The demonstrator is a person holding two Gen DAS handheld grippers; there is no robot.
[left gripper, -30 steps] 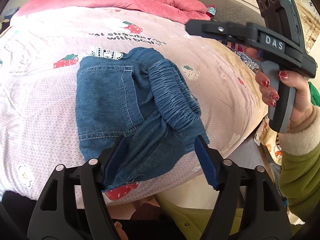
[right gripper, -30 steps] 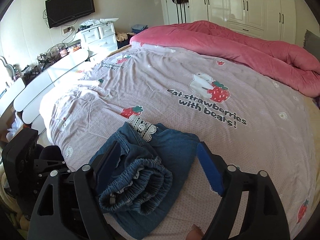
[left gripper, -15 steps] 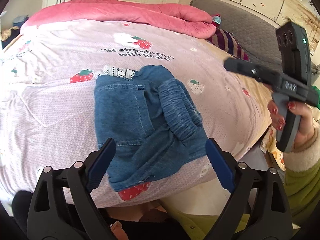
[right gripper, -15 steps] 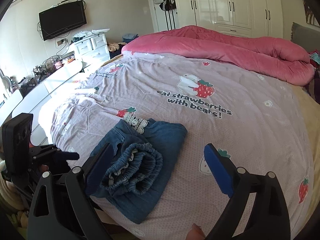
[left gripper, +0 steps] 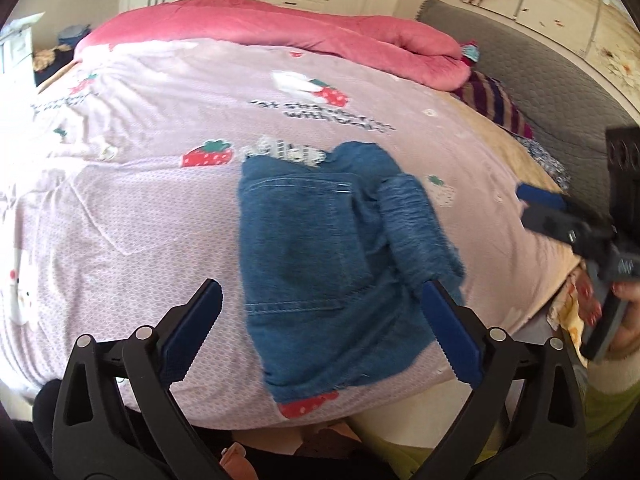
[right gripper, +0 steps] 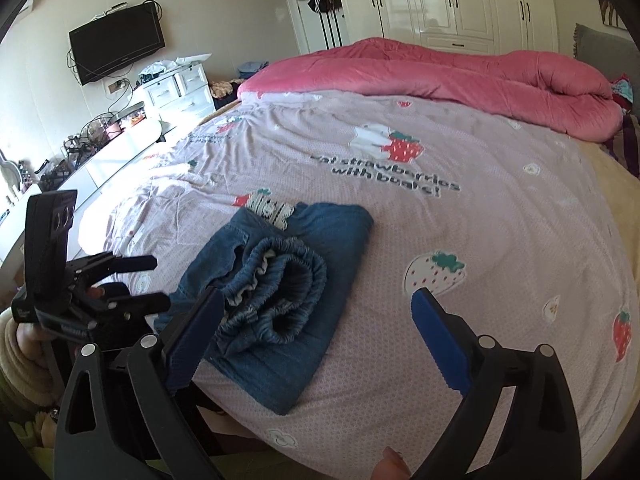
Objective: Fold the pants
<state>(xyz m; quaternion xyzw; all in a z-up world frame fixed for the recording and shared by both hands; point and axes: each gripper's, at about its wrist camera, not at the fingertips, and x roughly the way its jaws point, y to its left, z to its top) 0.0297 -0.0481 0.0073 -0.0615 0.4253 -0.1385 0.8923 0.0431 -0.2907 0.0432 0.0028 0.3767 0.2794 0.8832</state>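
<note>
Pants (right gripper: pixel 280 304) sit folded near the bed's front edge, a compact denim bundle with the elastic waistband bunched on top and a strip of lace trim (right gripper: pixel 270 210) poking out at the far end. Our left gripper (left gripper: pixel 320 332) hovers above them with jaws opening and nothing pressed between the pads; our right gripper (right gripper: pixel 316 344) stands spread wide, jaws empty, the bundle just beyond its left finger. We judge the fold done and this the release step, so what's left is backing both grippers clear, or one tidy-up pinch if the loose waistband needs flattening. Readable writing: the pink bedsheet (right gripper: pixel 500 240) prints "with bears!" under a blurred line about strawberries; lettering on the gripper bodies is too blurred to read.
</note>
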